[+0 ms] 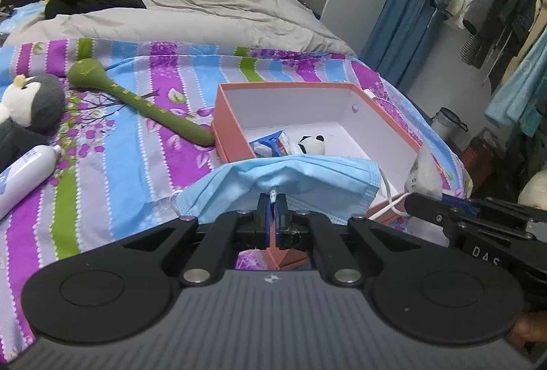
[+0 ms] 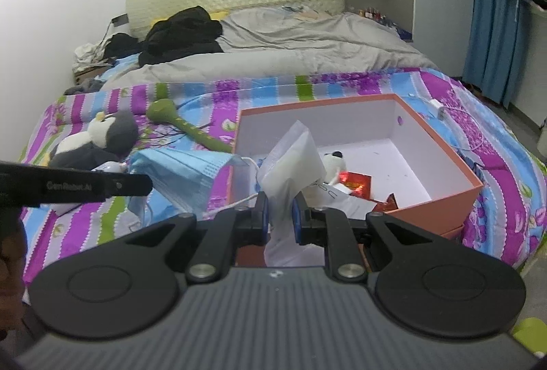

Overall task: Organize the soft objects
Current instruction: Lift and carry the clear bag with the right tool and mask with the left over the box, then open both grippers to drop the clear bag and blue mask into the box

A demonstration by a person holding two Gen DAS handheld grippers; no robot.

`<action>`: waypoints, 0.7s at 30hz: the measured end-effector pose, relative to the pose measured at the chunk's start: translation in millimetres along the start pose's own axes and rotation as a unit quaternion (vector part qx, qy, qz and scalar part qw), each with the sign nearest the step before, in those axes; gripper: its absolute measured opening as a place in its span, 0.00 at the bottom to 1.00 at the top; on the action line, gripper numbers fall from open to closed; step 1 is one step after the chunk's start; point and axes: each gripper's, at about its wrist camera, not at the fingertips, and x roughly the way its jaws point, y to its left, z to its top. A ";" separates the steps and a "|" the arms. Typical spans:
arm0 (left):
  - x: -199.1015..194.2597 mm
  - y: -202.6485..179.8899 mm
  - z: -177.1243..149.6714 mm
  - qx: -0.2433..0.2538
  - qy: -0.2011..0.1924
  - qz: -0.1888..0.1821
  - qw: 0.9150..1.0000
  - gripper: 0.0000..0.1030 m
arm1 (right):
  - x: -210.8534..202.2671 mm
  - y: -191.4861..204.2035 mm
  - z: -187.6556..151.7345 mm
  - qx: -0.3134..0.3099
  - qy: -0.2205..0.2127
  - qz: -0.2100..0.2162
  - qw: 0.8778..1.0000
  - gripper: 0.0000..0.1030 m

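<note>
A: As I look along the left wrist view, my left gripper [image 1: 272, 199] is clamped on the blue face mask [image 1: 280, 178], which drapes over the near wall of the orange box [image 1: 232, 117]. A small panda plush [image 1: 311, 145] lies inside; the penguin plush [image 1: 27, 103] and green stick [image 1: 136, 96] lie on the striped bedspread [image 1: 112, 171] to the left.

B: And the right wrist view?

A: My right gripper [image 2: 280, 212] pinches a white translucent packet [image 2: 294, 161] at the box's near edge. The mask hangs just left of the box, with the left gripper's black finger in front of it at far left.
</note>
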 end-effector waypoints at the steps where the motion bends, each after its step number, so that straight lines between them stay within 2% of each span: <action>1: 5.4 -1.1 3.8 0.000 0.003 -0.001 1.000 0.03 | 2.7 -4.3 0.9 0.002 0.002 -0.001 1.000 0.17; 7: 39.9 -11.0 24.5 0.004 0.018 -0.010 1.000 0.03 | 27.9 -29.2 13.4 0.012 0.015 -0.007 1.000 0.17; 21: 156.2 -30.4 76.9 0.035 0.072 -0.036 0.996 0.03 | 113.1 -83.4 42.2 0.029 0.054 -0.030 0.998 0.18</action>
